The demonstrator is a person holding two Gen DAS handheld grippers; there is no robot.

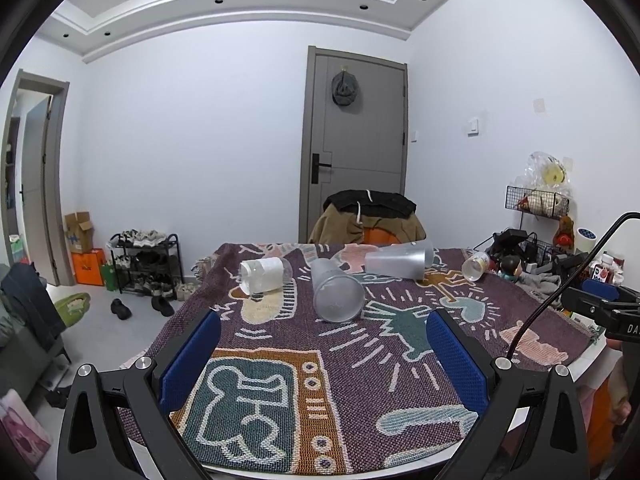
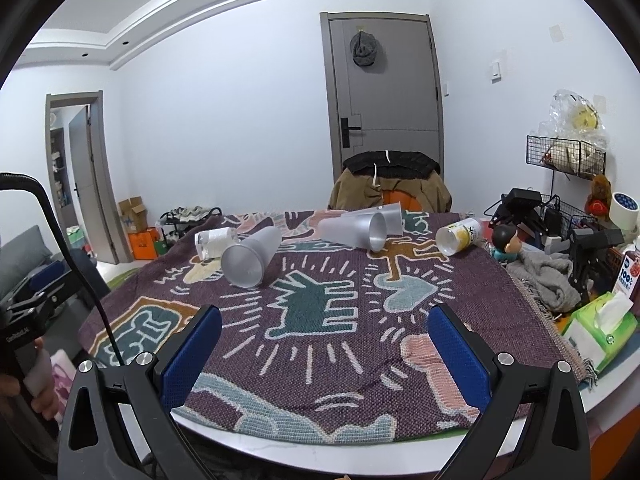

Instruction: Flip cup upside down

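Note:
Several plastic cups lie on their sides on a patterned table cloth (image 1: 344,364). A frosted cup (image 1: 336,291) lies in the middle with its mouth toward me; it also shows in the right wrist view (image 2: 250,257). A second frosted cup (image 1: 400,265) lies behind it, seen too in the right wrist view (image 2: 358,227). A clear cup with a white label (image 1: 264,274) lies at the left. A small yellow-printed cup (image 1: 476,266) lies at the right. My left gripper (image 1: 323,354) is open and empty, short of the cups. My right gripper (image 2: 325,350) is open and empty over the near cloth.
A chair draped with clothes (image 1: 368,216) stands behind the table. Clutter fills the table's right side: a grey cloth (image 2: 544,276), a tissue pack (image 2: 600,328), a figurine (image 2: 505,242), black devices and a wire rack (image 2: 568,152). A shoe rack (image 1: 146,260) stands by the left wall.

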